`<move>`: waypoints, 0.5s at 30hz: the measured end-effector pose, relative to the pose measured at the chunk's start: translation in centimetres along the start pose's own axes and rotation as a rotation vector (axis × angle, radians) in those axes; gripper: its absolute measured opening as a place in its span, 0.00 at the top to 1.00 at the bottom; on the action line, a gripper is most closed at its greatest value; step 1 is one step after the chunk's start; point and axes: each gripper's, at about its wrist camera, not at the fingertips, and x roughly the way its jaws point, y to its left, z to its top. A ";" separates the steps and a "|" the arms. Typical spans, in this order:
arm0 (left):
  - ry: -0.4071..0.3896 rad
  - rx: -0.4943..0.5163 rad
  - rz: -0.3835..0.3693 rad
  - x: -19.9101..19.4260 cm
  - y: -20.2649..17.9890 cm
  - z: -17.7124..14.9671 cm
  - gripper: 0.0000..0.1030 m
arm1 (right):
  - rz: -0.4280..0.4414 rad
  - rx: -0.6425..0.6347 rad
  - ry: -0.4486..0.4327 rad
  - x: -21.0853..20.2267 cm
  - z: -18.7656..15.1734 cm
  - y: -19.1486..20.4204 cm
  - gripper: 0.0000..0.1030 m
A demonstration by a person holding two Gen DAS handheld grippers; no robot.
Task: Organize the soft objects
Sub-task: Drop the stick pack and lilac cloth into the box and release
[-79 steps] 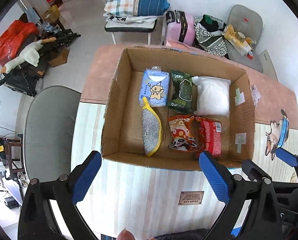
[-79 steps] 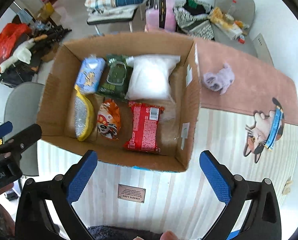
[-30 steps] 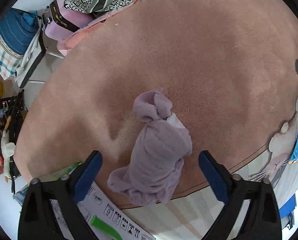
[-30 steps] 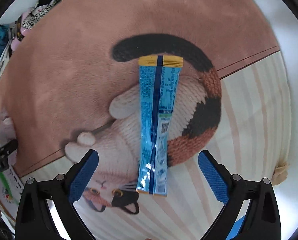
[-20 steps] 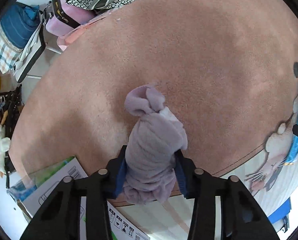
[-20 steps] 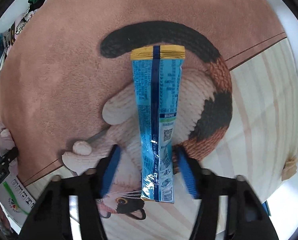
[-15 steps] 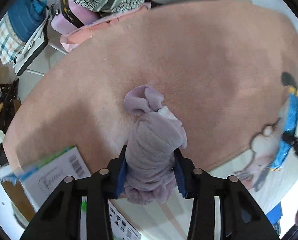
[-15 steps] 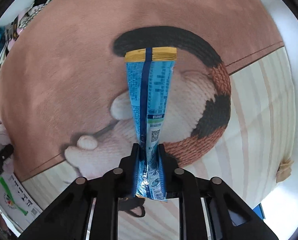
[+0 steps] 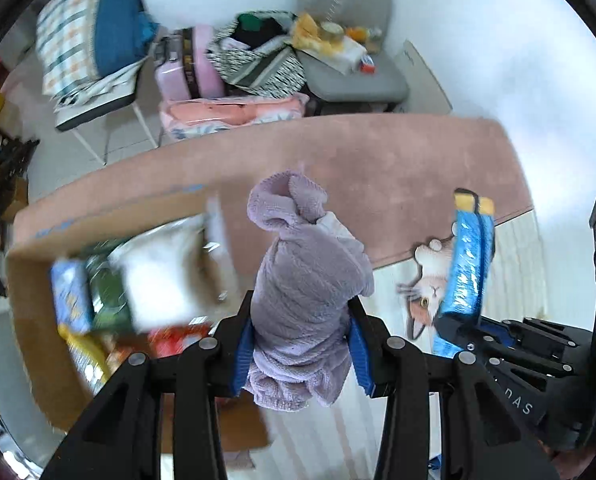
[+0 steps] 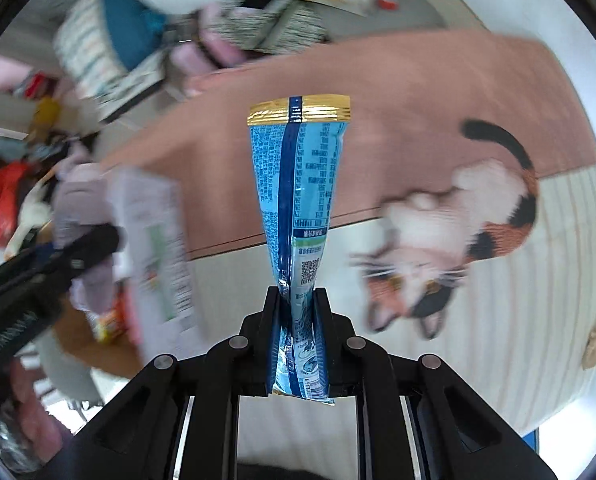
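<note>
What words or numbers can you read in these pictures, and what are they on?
"nAS" stands in pale letters on the black body of the right gripper.
Blue packet: small print and a square code, too small to read.
Cardboard box flap and the packets inside: too blurred to read.
Lettering on the left gripper: blurred.
Purple cloth: no writing.

surface: table (image 9: 509, 248) under a pink-and-striped cat-print mat (image 9: 377, 160)
on it: 1 open cardboard box (image 9: 30, 320), blurred
</note>
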 end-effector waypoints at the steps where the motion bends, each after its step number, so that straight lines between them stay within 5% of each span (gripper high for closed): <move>1: -0.007 -0.016 0.000 -0.8 1.0 -0.8 0.63 | 0.016 -0.024 -0.009 -0.9 -0.5 1.6 0.84; 7: -0.014 -0.127 0.048 -4.2 10.5 -5.2 0.63 | 0.022 -0.183 -0.023 -2.6 -3.3 12.1 0.84; 15: 0.050 -0.274 0.157 -3.5 23.2 -8.8 0.63 | -0.079 -0.259 0.001 2.2 -3.4 22.4 0.84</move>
